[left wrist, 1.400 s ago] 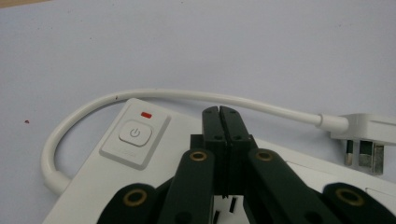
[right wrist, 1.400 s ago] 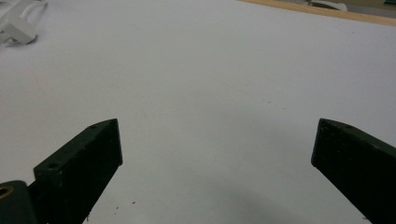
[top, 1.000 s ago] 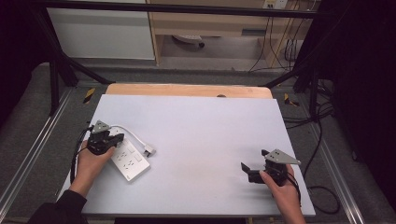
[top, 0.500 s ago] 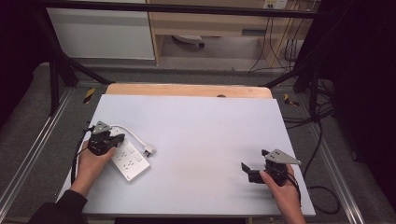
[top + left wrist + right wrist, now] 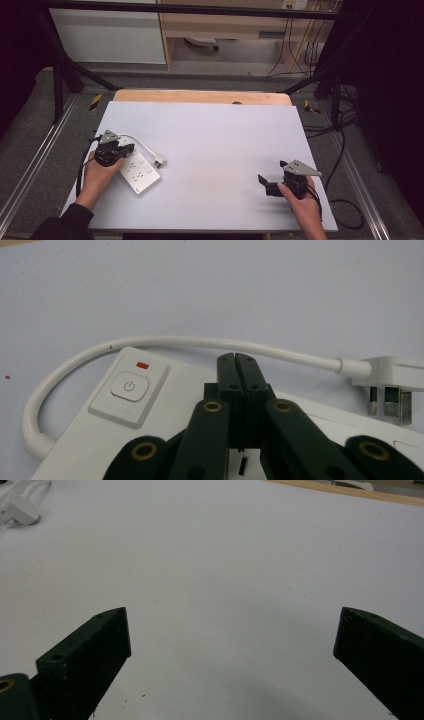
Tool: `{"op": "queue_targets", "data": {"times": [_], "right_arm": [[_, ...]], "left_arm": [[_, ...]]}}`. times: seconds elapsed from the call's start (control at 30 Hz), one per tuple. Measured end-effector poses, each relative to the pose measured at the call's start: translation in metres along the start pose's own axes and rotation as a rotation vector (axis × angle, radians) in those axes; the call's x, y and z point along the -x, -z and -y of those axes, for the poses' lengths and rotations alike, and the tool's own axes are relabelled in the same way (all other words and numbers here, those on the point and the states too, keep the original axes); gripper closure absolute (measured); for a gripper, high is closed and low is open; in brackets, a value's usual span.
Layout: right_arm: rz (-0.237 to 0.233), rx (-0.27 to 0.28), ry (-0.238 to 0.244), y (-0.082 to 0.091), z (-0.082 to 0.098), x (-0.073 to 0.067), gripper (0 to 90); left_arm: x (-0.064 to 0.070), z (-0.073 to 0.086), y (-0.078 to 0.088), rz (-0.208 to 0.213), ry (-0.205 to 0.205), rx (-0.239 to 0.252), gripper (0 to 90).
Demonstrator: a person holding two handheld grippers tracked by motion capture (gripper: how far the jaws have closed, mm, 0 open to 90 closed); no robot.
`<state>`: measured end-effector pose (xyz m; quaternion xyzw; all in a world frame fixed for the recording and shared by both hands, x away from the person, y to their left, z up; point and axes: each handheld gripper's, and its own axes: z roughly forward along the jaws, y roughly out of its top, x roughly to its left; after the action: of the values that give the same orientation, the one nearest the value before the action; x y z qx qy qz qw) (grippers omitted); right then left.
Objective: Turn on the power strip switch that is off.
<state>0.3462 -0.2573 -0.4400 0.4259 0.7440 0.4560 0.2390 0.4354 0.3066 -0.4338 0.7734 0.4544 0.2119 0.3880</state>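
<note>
The white-topped table [image 5: 210, 150] bears 1 white power strip [image 5: 140, 172], its cord [image 5: 142, 142] and plug [image 5: 159, 162] lying just beside the strip.

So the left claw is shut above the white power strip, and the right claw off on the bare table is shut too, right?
Not quite. The left gripper is indeed shut, its jaws pressed together over the white power strip. But the right gripper is open: the right gripper view shows its two jaws standing wide apart with nothing between them above the bare table.

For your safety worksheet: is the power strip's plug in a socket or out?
Out: the plug lies on the table, its pins bare.
</note>
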Motion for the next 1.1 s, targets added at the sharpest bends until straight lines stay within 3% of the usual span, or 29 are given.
{"op": "queue_targets", "data": {"times": [1.1], "right_arm": [[-0.002,-0.002,-0.001,-0.0004,0.0004,0.0002,2.4]], "left_arm": [[-0.0018,0.0003,0.0001,0.006,0.009,0.003,90.0]]}}
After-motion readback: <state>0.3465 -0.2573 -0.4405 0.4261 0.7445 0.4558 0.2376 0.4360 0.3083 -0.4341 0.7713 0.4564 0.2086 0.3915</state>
